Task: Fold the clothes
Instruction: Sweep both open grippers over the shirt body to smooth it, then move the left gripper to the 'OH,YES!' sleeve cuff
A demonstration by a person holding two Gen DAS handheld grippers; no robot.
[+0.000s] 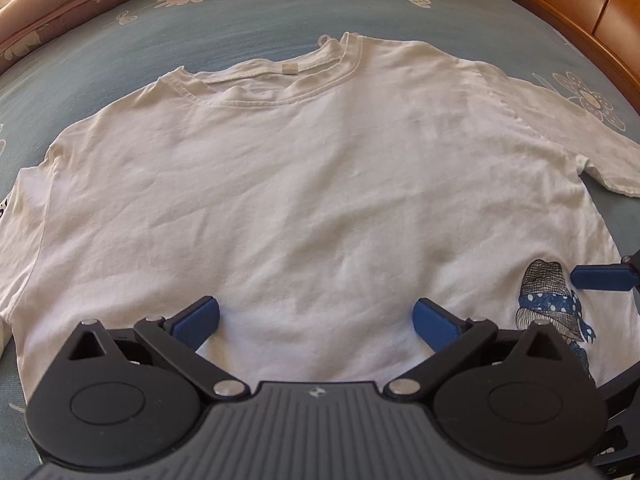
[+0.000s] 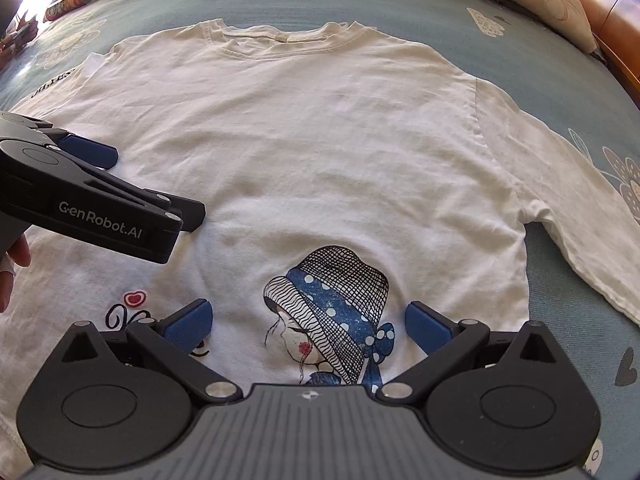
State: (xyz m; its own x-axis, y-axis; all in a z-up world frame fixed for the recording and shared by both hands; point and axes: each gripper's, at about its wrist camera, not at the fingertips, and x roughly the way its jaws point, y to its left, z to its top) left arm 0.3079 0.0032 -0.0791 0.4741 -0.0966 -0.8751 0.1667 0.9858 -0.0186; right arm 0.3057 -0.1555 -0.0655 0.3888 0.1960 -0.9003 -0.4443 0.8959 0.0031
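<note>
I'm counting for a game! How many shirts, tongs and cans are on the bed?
White shirt: 1
Tongs: 2, the left tongs and the right tongs
Can: 1
Total: 4

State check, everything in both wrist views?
T-shirt: spread flat, printed side up, unfolded, lightly wrinkled.
Right sleeve: extended out on the bedsheet.
Left sleeve: extended, partly out of frame.
Left claw: open, empty, over the hem.
Right claw: open, empty, over the hat-girl print.
</note>
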